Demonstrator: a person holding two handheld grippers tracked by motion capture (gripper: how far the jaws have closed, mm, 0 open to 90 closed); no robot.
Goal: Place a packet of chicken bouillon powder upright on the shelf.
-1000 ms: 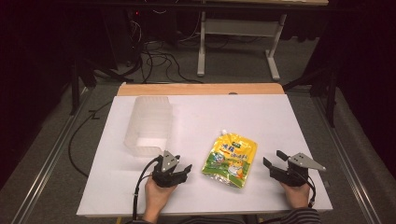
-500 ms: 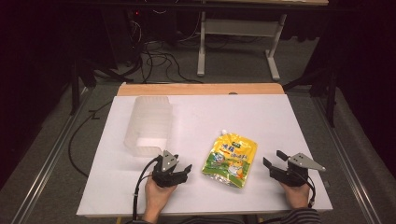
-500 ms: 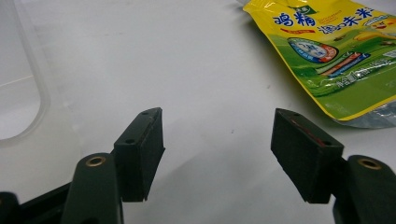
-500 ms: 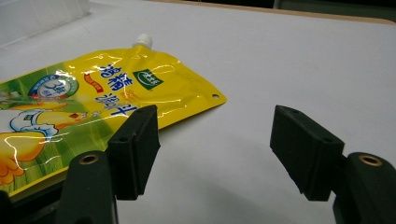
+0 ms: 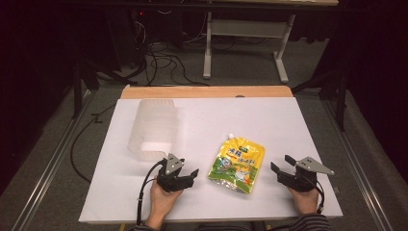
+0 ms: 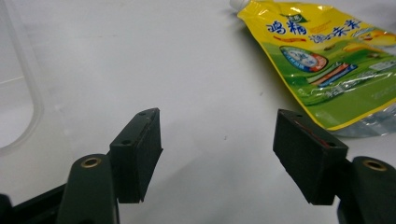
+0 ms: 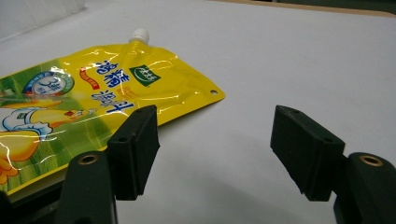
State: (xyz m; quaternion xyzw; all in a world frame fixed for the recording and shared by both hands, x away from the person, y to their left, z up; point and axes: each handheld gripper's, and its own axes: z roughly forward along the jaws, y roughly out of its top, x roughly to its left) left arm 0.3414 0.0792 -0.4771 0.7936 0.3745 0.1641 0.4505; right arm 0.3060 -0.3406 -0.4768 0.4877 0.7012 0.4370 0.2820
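A yellow and green spouted pouch (image 5: 237, 164) lies flat on the white table top (image 5: 211, 120), its white cap pointing away from me. The pouch (image 6: 327, 65) sits to the upper right in the left gripper view, and the pouch (image 7: 79, 107) lies at the left in the right gripper view. My left gripper (image 5: 188, 173) rests near the front edge, left of the pouch, open and empty. My right gripper (image 5: 281, 165) rests to the pouch's right, also open with nothing between its jaws. A clear plastic container (image 5: 153, 129) lies on its side behind the left gripper.
A wooden strip (image 5: 207, 91) runs along the table's far edge. Beyond it, on the floor, are cables (image 5: 159, 62) and a white metal stand (image 5: 245, 33). Bare white surface spreads across the table's middle and right.
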